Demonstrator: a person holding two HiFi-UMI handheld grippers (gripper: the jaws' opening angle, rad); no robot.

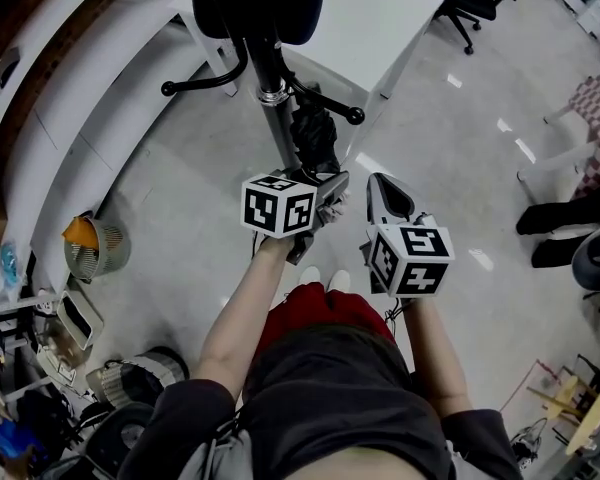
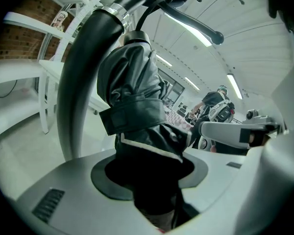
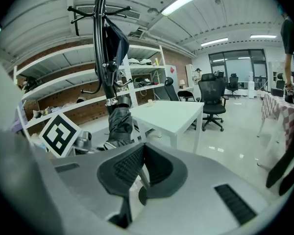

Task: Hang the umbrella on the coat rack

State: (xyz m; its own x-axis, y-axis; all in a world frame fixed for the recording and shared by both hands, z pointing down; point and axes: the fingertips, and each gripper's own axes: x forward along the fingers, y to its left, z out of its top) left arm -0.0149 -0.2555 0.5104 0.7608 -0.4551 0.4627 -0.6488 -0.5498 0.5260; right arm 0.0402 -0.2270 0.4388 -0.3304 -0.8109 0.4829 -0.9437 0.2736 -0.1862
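Grey workshop floor (image 1: 170, 198) with a white table (image 1: 380, 18). The head view shows the left gripper (image 1: 320, 200) clamped on the folded black umbrella (image 1: 315, 140), upright just beside the coat rack (image 1: 277, 118) pole. Only the left gripper view shows the umbrella's strap close up. Only the right gripper view shows the rack's top hooks (image 3: 100, 9) and the right gripper (image 1: 383, 196) jaws pressed together, empty.

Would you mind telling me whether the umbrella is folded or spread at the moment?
Folded: the umbrella is a tight black bundle, its canopy gathered in and bound by the strap wrapped around its middle.
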